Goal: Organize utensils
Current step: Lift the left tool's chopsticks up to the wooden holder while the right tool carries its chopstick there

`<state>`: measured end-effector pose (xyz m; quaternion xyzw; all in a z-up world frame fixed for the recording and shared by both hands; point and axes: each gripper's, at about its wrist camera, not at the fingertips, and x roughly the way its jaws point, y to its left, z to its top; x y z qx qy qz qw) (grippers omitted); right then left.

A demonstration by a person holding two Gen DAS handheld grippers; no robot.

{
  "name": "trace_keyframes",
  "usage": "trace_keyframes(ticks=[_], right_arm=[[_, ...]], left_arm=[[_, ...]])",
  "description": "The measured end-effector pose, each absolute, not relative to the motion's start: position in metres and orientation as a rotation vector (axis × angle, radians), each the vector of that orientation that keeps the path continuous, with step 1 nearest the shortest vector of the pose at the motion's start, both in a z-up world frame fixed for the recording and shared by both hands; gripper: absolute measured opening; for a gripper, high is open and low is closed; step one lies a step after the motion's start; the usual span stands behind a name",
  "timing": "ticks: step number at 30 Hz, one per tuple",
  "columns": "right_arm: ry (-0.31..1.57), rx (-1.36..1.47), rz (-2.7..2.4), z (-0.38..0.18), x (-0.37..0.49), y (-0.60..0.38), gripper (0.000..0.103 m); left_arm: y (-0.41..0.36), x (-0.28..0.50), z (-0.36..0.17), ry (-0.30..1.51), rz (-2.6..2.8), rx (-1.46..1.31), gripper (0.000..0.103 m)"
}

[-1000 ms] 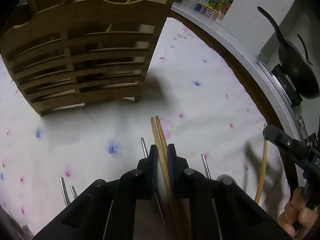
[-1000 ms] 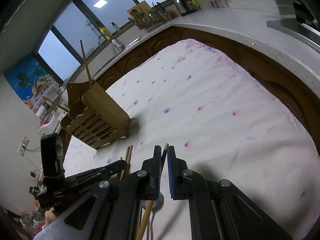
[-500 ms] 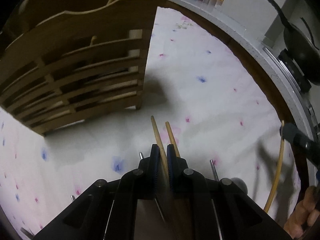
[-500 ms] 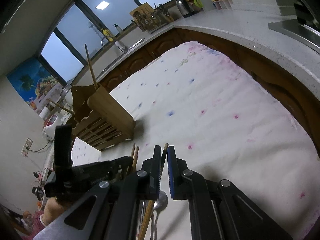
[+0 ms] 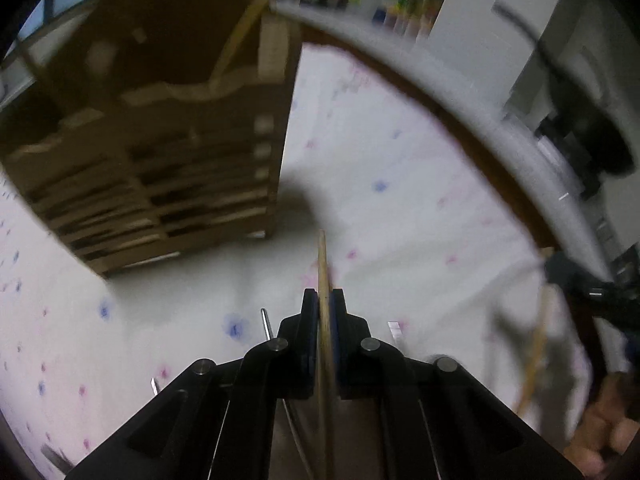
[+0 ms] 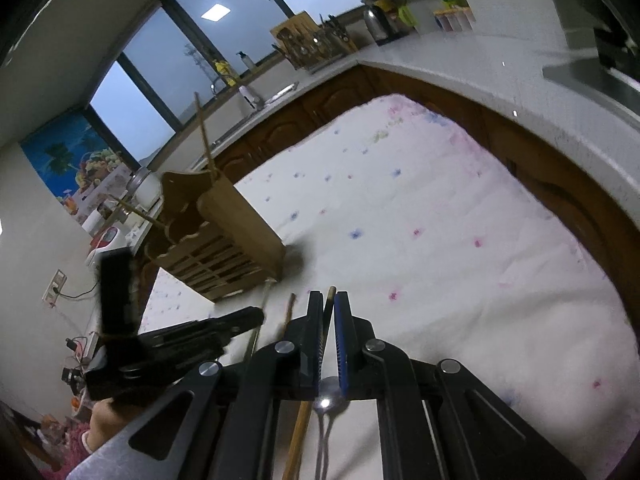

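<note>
My left tongs (image 5: 324,304) clamp thin wooden chopsticks (image 5: 322,264) near slatted bamboo rack (image 5: 168,184); right tongs (image 6: 329,312) pinch one wooden chopstick (image 6: 329,308) over floral cloth (image 6: 440,248).

Counter (image 6: 460,240) under white cloth (image 6: 400,208) with pink and blue spots. On cloth: wooden rack (image 6: 224,240) at left; spoon (image 6: 326,400) at near edge.

Rack (image 6: 224,236) on cloth (image 6: 420,240), left.
</note>
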<state>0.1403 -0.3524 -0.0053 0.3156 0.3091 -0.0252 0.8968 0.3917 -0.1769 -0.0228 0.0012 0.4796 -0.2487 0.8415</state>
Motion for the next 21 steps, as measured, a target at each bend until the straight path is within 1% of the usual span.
trace_keyframes(ticks=[4, 10, 13, 21], right_arm=[[0.614, 0.622, -0.045, 0.012, 0.135, -0.344, 0.005], [0.568, 0.569, -0.022, 0.04, 0.124, -0.325, 0.004], [0.551, 0.539, -0.017, 0.052, 0.12, -0.315, 0.004], [0.49, 0.467, -0.003, 0.087, 0.11, -0.291, 0.004]], left_arm=[[-0.153, 0.361, 0.008, 0.928, -0.542, -0.073, 0.004], [-0.108, 0.317, 0.041, 0.822, -0.546, -0.178, 0.004], [-0.076, 0.297, 0.053, 0.788, -0.548, -0.212, 0.004], [-0.027, 0.248, 0.073, 0.704, -0.531, -0.229, 0.004]])
